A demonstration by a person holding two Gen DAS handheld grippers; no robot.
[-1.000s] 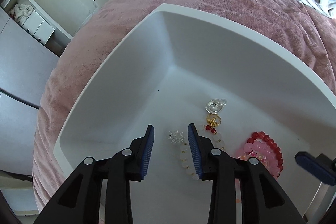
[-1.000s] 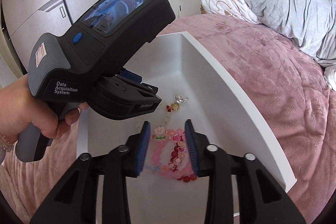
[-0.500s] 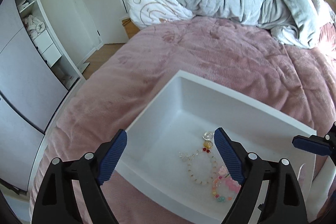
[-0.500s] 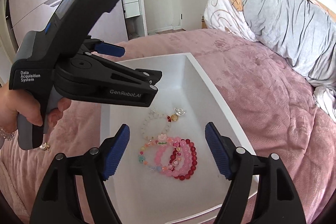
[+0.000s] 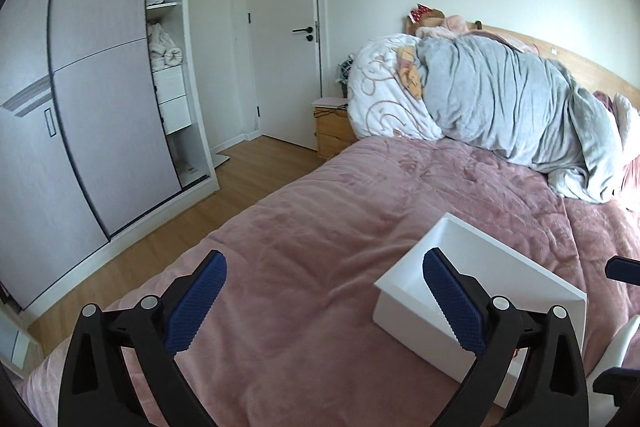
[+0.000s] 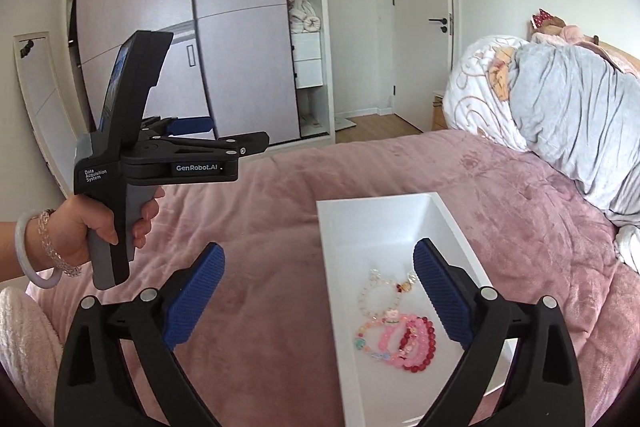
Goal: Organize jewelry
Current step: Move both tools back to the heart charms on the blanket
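**Both grippers up and clear of the tray**

Both grippers have lifted away from the white tray [image 6: 400, 223] since the earlier frames, and their jaws have just been opening with nothing between them. From the left wrist view, the left gripper [image 5: 324, 301] is spread wide over the pink bedspread [image 5: 320, 219], the tray now at 4 o'clock behind its right finger. From the right wrist view, the right gripper [image 6: 318, 301] is equally released and empty. Bracelets sit in the tray's near half: 1 pale beaded bracelet [image 6: 378, 297] with a gold charm, and below it a cluster of pink and red bracelets [image 6: 404, 341] (touching and overlapping). At 9 o'clock a hand [image 6: 100, 227] grips the left gripper's handle. A grey duvet [image 6: 580, 131] is heaped at 2 o'clock.
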